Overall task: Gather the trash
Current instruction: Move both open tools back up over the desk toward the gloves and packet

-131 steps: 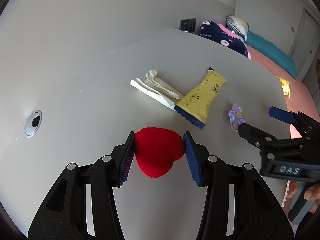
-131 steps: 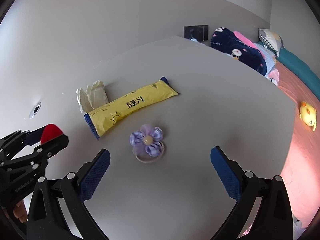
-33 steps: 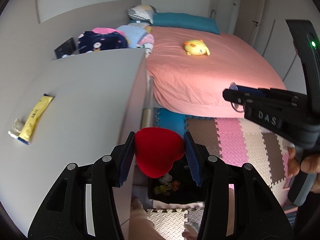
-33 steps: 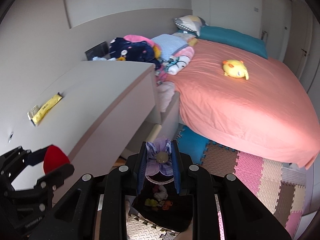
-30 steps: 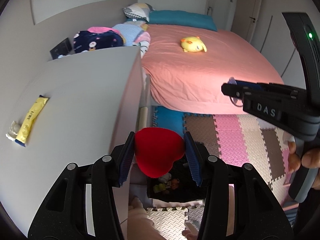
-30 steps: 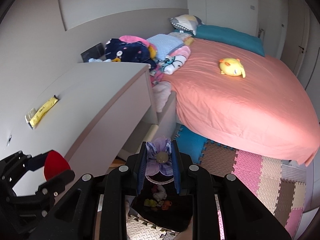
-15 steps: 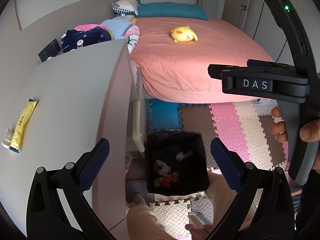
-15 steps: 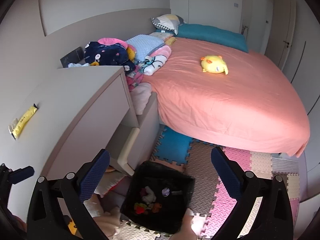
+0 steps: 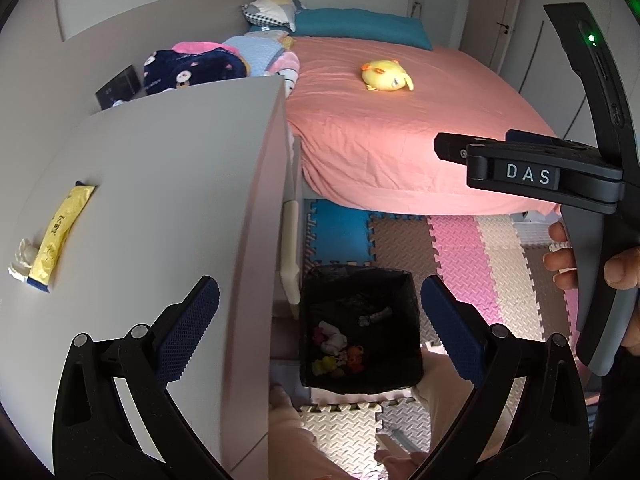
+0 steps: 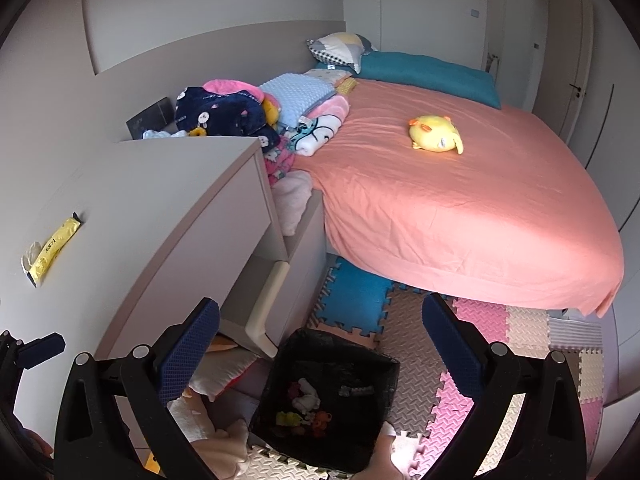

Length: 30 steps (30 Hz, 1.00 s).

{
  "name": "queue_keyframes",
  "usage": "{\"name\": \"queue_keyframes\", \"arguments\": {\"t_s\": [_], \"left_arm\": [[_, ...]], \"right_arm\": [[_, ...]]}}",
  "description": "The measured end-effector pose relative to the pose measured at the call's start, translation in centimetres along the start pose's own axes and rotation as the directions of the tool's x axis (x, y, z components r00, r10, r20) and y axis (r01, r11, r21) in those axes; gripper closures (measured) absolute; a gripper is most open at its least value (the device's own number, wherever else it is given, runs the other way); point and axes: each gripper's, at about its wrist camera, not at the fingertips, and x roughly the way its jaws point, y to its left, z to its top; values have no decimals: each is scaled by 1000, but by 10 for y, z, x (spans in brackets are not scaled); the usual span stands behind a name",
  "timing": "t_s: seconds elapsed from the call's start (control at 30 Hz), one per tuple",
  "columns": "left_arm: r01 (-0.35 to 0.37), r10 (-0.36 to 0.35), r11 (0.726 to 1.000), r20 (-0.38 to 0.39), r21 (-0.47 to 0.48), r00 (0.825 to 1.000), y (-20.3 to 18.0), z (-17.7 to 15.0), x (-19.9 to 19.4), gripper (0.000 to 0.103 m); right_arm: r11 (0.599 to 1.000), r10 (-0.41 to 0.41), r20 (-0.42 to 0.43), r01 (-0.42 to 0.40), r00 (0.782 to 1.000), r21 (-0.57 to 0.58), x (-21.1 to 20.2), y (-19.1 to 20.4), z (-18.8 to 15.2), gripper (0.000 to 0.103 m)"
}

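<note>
A black trash bin (image 9: 412,292) (image 10: 384,396) stands on the floor by the desk, with several small scraps at its bottom. Above it my left gripper (image 9: 320,330) is open and empty. My right gripper (image 10: 320,336) is also open and empty over the bin; from the left wrist view its black body shows at the right, held by a hand (image 9: 564,260). On the grey desk top (image 9: 168,184) (image 10: 132,200) lie a yellow wrapper (image 9: 60,236) (image 10: 54,246) and a crumpled white tissue (image 9: 20,258) (image 10: 29,256) beside it.
A bed with a pink sheet (image 10: 460,208) and a yellow plush toy (image 10: 436,132) fills the right. Folded blankets (image 10: 248,116) pile up behind the desk. Coloured foam mats (image 9: 460,252) cover the floor. A pale drawer handle (image 10: 266,304) juts out near the bin.
Both grippers opened wide. The red heart left the left gripper and the purple flower hair tie left the right gripper; both hang empty over the bin now.
</note>
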Motion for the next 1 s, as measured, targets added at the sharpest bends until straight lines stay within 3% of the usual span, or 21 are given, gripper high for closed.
{"name": "queue_keyframes", "arguments": {"t_s": [0.6,1.0], "left_arm": [[-84,86,988,10,-127,996,71,-17,-17,6],[-151,159,960,14,-235,987,129,-28,-34,6]], "right_arm": [[993,65,-14,-66,998,-93,16,76,11,3],[977,134,-31,-137,991,-166,25,139,22,3]]}}
